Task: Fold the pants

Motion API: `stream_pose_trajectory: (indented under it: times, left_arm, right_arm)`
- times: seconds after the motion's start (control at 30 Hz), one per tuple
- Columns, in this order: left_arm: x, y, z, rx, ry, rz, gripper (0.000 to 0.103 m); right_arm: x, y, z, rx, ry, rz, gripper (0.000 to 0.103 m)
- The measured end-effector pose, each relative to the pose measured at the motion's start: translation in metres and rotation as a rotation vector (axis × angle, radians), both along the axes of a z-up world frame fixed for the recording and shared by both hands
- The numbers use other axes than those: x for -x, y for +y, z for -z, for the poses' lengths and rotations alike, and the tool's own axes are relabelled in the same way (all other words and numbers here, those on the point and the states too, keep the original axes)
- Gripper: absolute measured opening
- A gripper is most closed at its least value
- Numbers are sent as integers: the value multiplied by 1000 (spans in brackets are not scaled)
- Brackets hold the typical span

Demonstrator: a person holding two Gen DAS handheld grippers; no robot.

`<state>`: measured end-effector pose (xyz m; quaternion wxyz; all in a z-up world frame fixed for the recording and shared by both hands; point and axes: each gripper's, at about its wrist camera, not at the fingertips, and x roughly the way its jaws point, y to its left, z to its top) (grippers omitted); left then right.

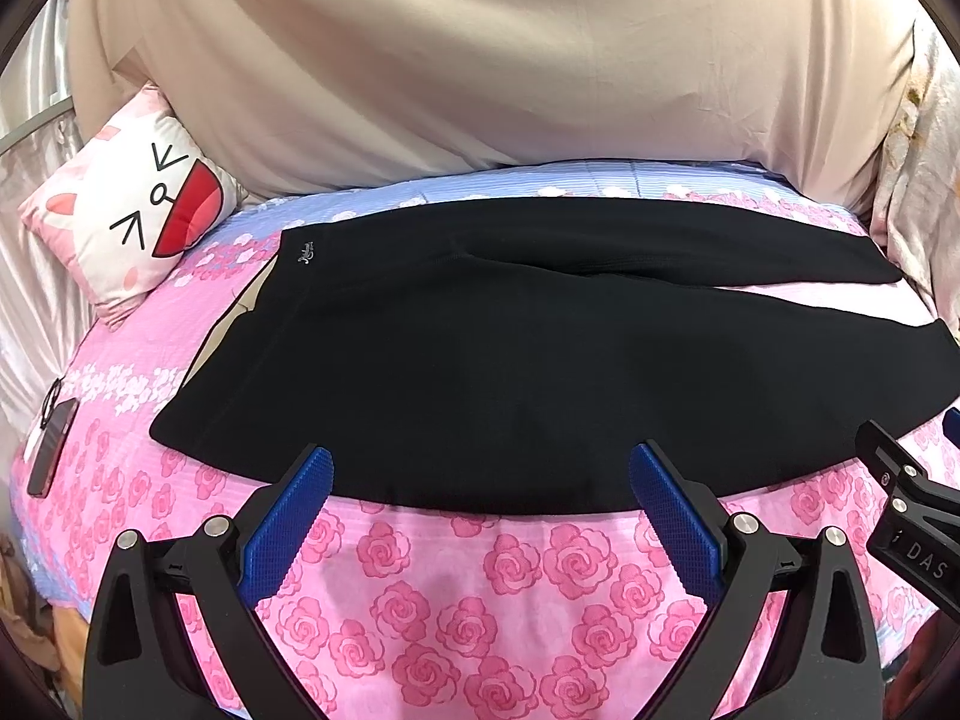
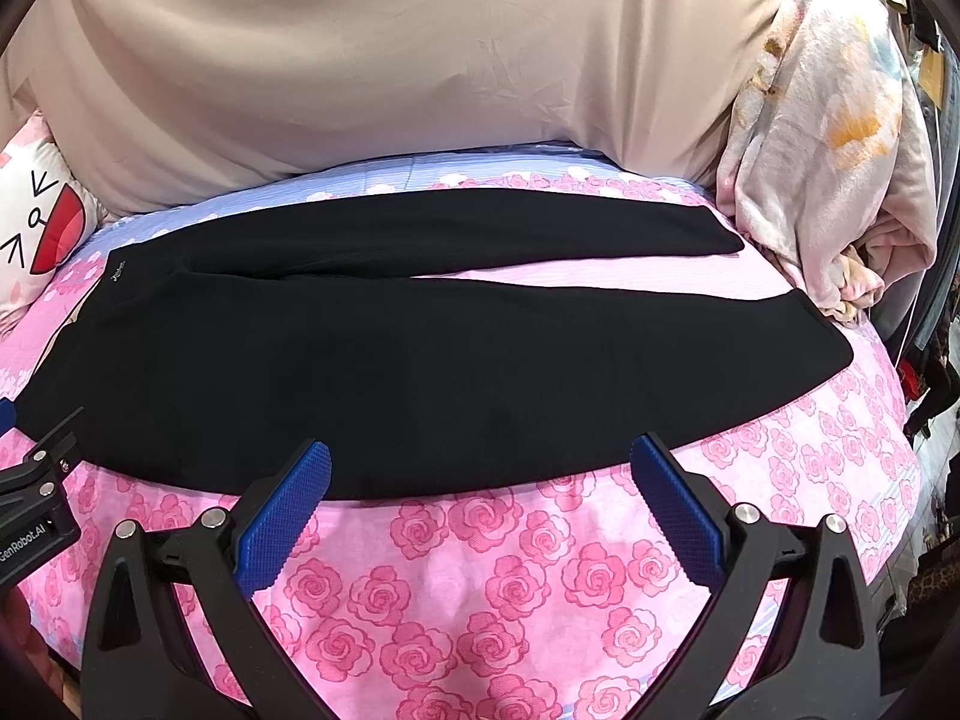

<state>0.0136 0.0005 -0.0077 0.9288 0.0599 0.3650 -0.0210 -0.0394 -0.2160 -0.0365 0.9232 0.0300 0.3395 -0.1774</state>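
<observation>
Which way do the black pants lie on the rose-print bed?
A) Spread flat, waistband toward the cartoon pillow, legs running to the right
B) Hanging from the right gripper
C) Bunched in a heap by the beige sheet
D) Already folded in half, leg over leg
A: the black pants lie flat with two separate legs; the small logo end points at the cartoon pillow, and both the left gripper and the right gripper are open and hold nothing.

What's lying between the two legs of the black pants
Only a bare wedge of the rose-print bed cover shows between the two legs of the black pants; nothing sits on it. The right wrist view shows this best.
</observation>
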Motion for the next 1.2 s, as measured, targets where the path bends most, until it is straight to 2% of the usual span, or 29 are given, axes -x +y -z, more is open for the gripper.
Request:
stream_pose_trajectory:
  times: [1.2]
  left_arm:
    - [-6,-2,2,1,16,8,97]
  right_arm:
    - [-7,7,-3,11,8,-1,98]
